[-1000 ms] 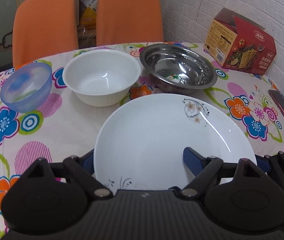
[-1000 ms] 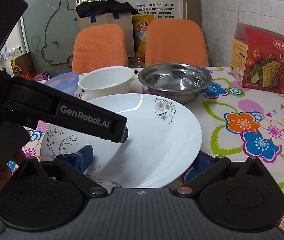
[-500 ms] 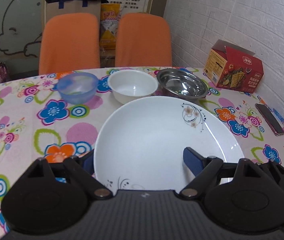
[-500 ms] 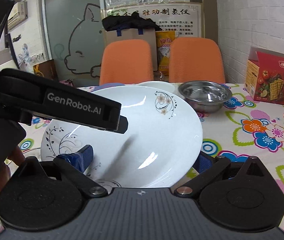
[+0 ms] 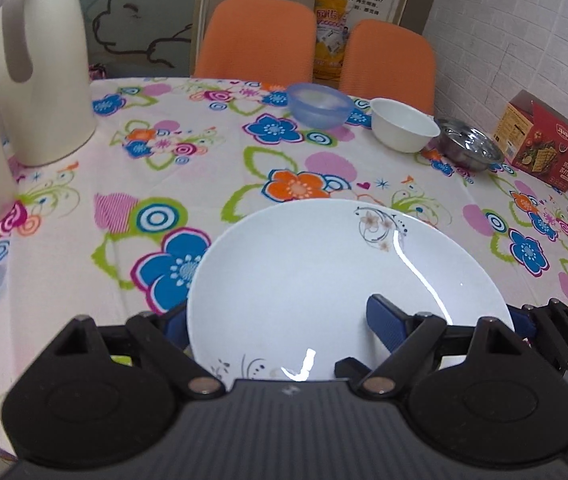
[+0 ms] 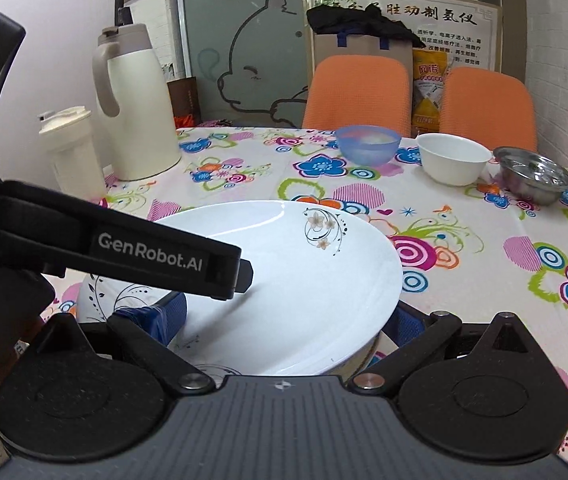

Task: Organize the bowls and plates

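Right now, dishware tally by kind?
Plates: 1, the white floral-edged ceramic plate.
Bowls: 3, the translucent blue plastic bowl, the white ceramic bowl, the stainless steel bowl.
Total: 4.

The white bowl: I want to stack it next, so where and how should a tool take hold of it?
Grip the white bowl by its thin rim, one finger inside and one outside, probably coming down from above on the near side. It stands upright and open. The blue bowl and the steel bowl sit close on either side, so the flanks look crowded.
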